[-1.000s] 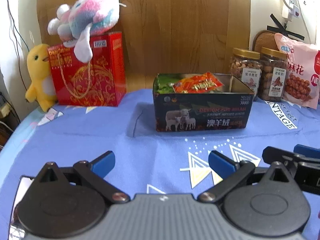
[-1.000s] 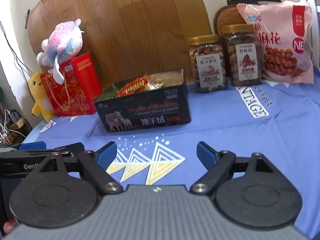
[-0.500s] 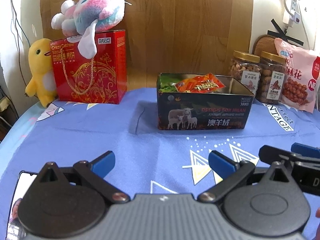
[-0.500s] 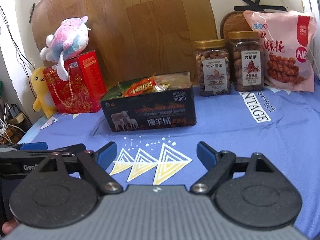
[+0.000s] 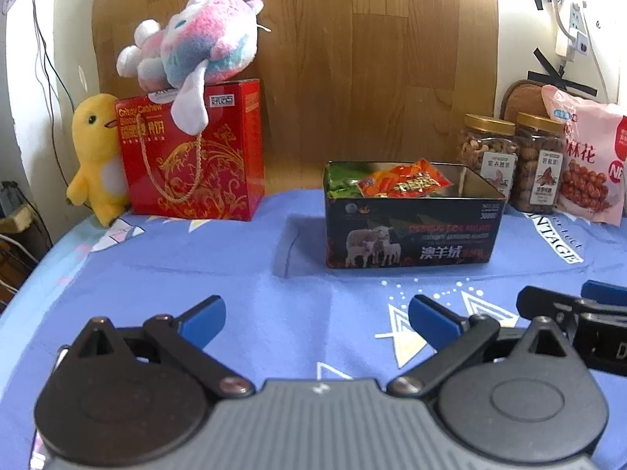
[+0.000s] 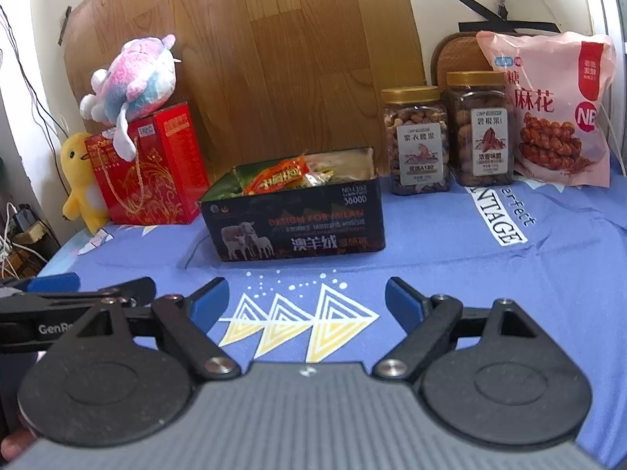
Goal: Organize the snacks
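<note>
- The blue cloth [image 5: 235,274] with white and yellow triangles covers the whole table; a dark tin box [image 5: 411,231] stands on it and serves here as landmark.
- Inside the tin box lie an orange snack packet [image 5: 403,184] and something green; I cannot tell what the green thing is.
- Left of the tin box stands a red gift bag [image 5: 192,156]; a pink plush toy [image 5: 192,47] lies on top of it; a yellow plush duck [image 5: 98,152] leans beside it.
- Right of the tin box stand two nut jars [image 6: 417,141] and a pink snack bag [image 6: 552,113].
- Behind the tin box a wooden board [image 5: 352,58] leans on the pale wall.
- The left gripper [image 5: 317,317] is in front of the tin box, wide open, holding nothing; the right gripper [image 6: 307,297] the same.
</note>
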`<move>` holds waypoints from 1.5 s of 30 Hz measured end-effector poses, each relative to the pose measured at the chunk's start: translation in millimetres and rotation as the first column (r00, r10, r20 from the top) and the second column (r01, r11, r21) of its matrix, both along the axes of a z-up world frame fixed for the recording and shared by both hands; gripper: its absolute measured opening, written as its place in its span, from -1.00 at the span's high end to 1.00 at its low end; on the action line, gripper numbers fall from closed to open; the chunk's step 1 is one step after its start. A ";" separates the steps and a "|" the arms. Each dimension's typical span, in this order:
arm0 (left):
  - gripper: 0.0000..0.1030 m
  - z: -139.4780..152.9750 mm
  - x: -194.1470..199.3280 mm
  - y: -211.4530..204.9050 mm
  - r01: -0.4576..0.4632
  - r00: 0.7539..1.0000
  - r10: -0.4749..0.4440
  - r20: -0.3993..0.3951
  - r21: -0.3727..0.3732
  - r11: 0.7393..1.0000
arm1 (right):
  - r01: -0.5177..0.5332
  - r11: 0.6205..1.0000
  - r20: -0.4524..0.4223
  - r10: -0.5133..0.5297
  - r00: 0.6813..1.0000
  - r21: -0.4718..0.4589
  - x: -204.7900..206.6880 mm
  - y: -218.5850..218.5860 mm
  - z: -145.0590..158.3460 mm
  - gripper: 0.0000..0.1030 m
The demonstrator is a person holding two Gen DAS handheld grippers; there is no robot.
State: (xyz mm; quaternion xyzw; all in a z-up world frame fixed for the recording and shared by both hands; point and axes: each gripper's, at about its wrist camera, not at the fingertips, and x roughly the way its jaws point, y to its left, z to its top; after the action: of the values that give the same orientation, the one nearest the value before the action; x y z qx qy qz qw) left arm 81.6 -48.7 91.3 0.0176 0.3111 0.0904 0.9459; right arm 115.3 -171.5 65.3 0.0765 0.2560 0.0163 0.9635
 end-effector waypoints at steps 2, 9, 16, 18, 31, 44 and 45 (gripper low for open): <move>-1.00 -1.5 0.5 0.9 0.002 1.000 -0.002 -0.002 0.006 1.000 | 0.007 1.000 -0.010 -0.007 1.000 0.005 1.1 -0.1 -2.5 -0.72; -1.00 -5.5 -1.0 8.5 0.002 1.000 -0.002 0.012 -0.016 1.000 | 0.039 0.999 -0.006 -0.039 0.999 -0.005 1.4 2.1 -2.7 -0.72; -1.00 -5.6 0.0 16.7 -0.006 1.000 0.006 0.002 -0.034 0.999 | 0.051 0.999 -0.005 -0.051 0.999 -0.008 4.1 6.6 -6.2 -0.72; -1.00 -6.0 0.4 18.3 0.001 1.000 -0.001 -0.001 -0.047 0.999 | 0.046 0.999 -0.008 -0.046 0.999 -0.009 5.3 8.4 -6.5 -0.72; -1.00 -10.2 8.7 8.9 0.016 0.998 -0.021 -0.064 -0.065 0.998 | 0.050 0.999 0.008 -0.051 0.999 0.021 -0.2 1.1 -4.6 -0.72; -1.00 -15.0 12.9 -14.9 0.012 0.995 -0.014 -0.103 -0.016 1.000 | 0.035 0.997 0.021 -0.036 0.999 0.065 -7.5 -15.3 -7.8 -0.72; -1.00 -15.6 13.7 -16.5 0.012 0.994 -0.013 -0.107 -0.010 1.000 | 0.034 0.997 0.022 -0.035 0.999 0.063 -7.9 -16.0 -8.2 -0.72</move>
State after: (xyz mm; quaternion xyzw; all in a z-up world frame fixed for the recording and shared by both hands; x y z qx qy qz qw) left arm 95.3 -65.2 75.8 0.0197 0.3615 0.0820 0.9285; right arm 107.4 -187.5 57.1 0.1110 0.2426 0.0087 0.9637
